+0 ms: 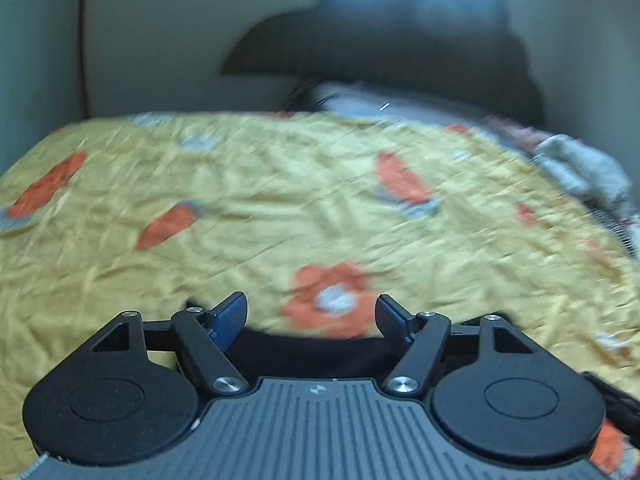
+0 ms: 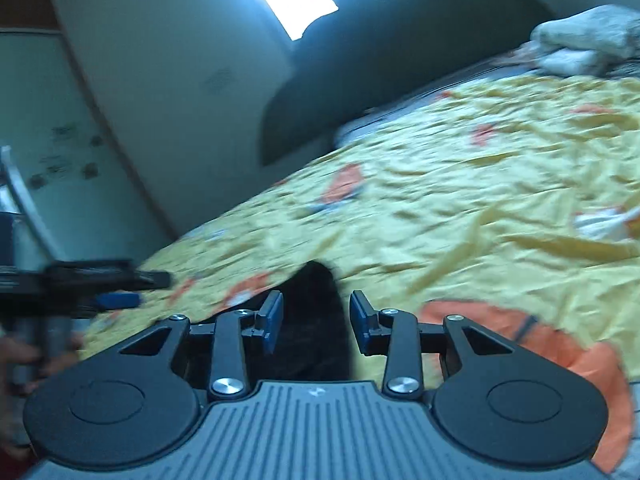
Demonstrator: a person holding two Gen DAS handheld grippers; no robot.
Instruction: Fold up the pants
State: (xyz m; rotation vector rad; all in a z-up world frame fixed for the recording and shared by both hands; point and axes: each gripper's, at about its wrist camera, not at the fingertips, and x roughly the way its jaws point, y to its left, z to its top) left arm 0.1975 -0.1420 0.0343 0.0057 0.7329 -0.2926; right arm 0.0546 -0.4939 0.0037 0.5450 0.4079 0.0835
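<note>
Black fabric, the pants (image 2: 312, 320), lies nearest the right gripper (image 2: 316, 322): a dark peak of cloth rises between its two blue-padded fingers (image 2: 272, 318), which stand partly apart. Neither pad seems to press on the cloth, though the blur leaves that uncertain.

On the left wrist view, the left gripper (image 1: 312, 316) has its fingers (image 1: 230, 316) spread wide, with nothing clamped. A band of the same dark pants (image 1: 312, 348) shows just under and behind the fingertips, mostly covered by the gripper body.

Beyond both lies the yellow bedspread (image 1: 280, 184) with orange flowers, wrinkled all over. At the left edge of the right wrist view, the other gripper shows as a dark smear with a hand (image 2: 24, 360) below it.

Risks, as I judge them: with both pairs of fingers loose, the fold may slump or spring open. If either gripper closes low, it may pinch the bedspread together with the pants, dragging the cover and spoiling the fold. The raised peak of cloth suggests an uneven lie that could crease.

Hidden or unclear: almost all of the pants sit out of view below the grippers, so how far the folding has gone cannot be told. Motion blur softens both views. A pale bundle (image 2: 584, 40) at the bed's far corner is unidentifiable, and the dark headboard (image 1: 400, 48) stands backlit.
</note>
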